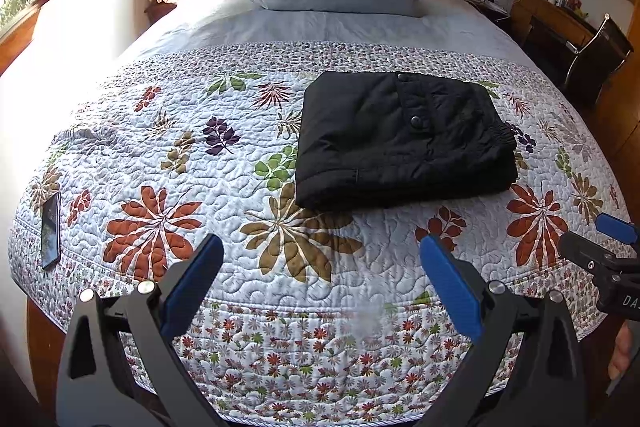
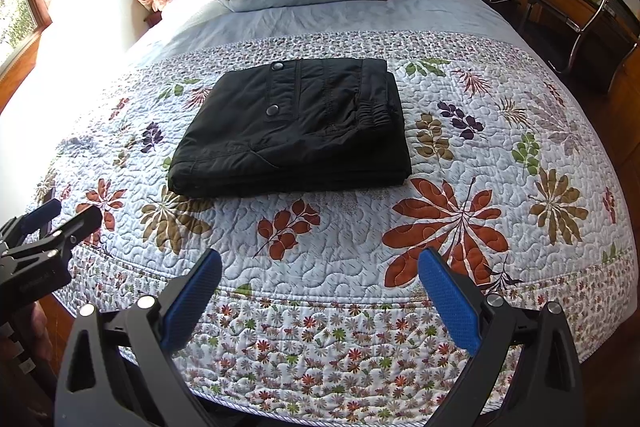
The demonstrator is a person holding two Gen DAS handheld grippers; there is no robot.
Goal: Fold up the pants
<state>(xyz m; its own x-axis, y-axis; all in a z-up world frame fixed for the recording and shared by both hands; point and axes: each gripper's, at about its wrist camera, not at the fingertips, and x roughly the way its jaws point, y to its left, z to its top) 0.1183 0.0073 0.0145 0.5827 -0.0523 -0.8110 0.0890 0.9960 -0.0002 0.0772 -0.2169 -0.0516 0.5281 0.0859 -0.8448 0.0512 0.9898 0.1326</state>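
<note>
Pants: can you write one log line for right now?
pants: folded, on quilt | left gripper: open, empty | right gripper: open, empty

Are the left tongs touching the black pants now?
Apart. In the left wrist view, the left tongs stand open near the bed's foot, with bare quilt between them and the folded black pants.

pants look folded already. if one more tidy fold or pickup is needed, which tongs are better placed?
Right, marginally. In the right wrist view the folded black pants lie nearly straight ahead of the open right tongs; from the left tongs, also open, they sit off to the right. Both hover apart from them, at the floral quilt edge.
</note>
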